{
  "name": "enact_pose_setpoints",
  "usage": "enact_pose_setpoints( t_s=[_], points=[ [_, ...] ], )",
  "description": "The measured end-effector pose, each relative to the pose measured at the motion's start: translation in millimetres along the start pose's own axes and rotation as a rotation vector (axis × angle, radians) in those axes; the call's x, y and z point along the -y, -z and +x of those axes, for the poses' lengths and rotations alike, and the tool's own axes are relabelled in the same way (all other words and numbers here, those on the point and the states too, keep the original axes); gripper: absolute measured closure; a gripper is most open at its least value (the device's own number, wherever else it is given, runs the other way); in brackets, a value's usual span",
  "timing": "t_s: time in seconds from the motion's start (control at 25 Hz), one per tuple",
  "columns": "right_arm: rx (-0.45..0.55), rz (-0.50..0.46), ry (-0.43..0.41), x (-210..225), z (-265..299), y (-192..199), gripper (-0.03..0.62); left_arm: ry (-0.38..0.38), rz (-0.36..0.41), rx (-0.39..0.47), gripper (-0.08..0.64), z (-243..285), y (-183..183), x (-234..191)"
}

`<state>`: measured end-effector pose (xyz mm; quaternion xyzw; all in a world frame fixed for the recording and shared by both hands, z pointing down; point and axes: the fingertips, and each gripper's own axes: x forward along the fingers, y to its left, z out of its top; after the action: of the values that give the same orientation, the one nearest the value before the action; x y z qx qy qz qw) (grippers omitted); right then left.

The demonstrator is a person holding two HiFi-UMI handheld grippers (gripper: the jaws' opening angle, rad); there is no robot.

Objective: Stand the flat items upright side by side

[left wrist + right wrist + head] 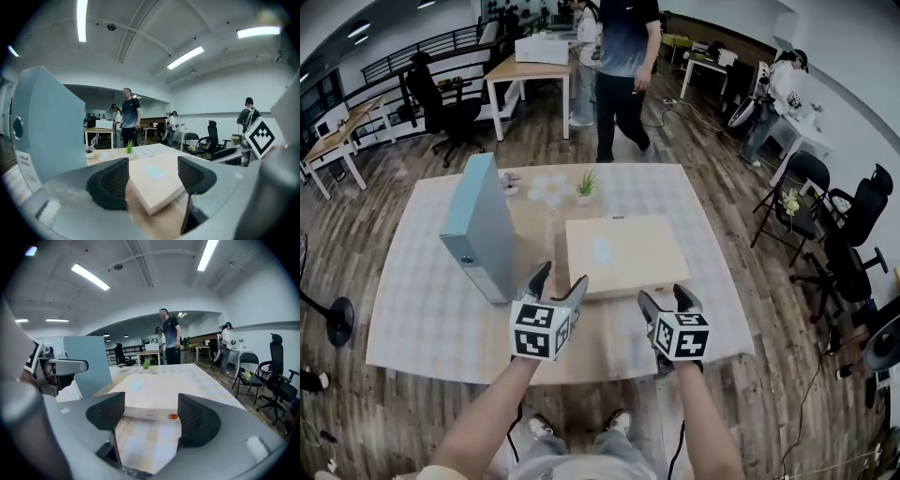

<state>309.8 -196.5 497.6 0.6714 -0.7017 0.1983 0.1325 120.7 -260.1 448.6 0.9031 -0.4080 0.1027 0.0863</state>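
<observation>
Legible text: none that I can read. The upright blue box [47, 122] bears a side label [22, 161], its print blurred.

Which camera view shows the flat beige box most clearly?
The head view: the whole top of the beige box is seen there, lying flat beside the upright blue box. The left gripper view shows only its near corner; the right gripper view shows its near side and a foreshortened top.

We count two flat boxes, a blue box [478, 225] and a beige box [623, 253]; two grippers, the left gripper [561, 277] and the right gripper [664, 295]; one potted plant [585, 186]; one small bowl [510, 184].
</observation>
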Motion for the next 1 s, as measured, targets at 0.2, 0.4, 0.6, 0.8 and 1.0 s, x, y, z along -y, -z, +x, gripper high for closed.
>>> enact_pose_setpoints(
  t_s=[0.2,0.4,0.6,0.8,1.0],
  points=[
    [-0.03,-0.029,-0.005,45.7,15.0,12.5,0.228,0.002,0.021,-0.057,0.221,42.2,14.2,28.6],
    [-0.068,-0.091,-0.021,78.9,36.6,30.9,0.21,0.0,0.047,-0.11,0.221,80.5,30.3,45.7],
    [-0.108,-0.136,-0.047,95.7,55.2,50.9,0.199,-0.017,0.082,-0.168,0.221,102.0,46.5,52.5],
    [-0.136,-0.174,-0.055,100.9,75.4,60.1,0.192,-0.041,0.104,-0.214,0.221,111.8,58.7,43.9],
    [-0.14,-0.171,-0.049,107.0,89.8,68.1,0.184,-0.073,0.109,-0.231,0.221,115.2,65.7,32.9]
  ],
)
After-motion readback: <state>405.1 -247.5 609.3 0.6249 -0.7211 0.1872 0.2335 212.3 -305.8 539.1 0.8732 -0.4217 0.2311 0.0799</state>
